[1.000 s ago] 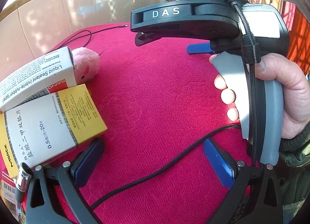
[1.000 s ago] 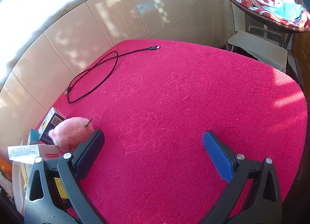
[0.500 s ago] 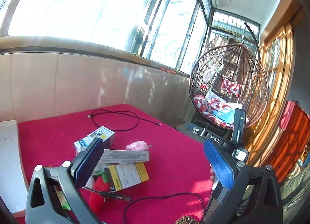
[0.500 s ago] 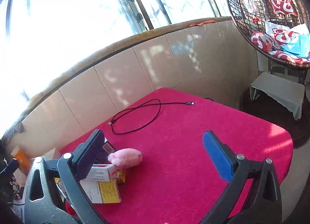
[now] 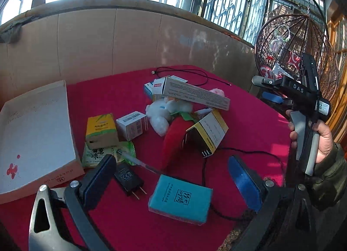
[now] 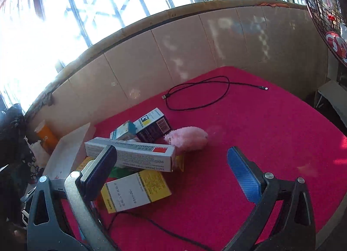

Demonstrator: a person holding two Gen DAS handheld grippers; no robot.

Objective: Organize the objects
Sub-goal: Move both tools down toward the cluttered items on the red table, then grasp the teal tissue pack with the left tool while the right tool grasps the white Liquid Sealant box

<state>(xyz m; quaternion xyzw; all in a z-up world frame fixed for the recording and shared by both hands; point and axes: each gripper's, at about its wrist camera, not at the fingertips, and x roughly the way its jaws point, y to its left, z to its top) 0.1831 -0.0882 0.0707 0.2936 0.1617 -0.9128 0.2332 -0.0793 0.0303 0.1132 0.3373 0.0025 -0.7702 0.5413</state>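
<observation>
A heap of small boxes and plush toys lies on the red counter (image 5: 249, 120), topped by a long white sealant box (image 5: 193, 94). Just left of that box sit a white cube box (image 5: 132, 125) and an open cardboard tray (image 5: 32, 133). The left gripper (image 5: 171, 177) and the right gripper (image 6: 171, 170) both hover spread wide, empty
</observation>
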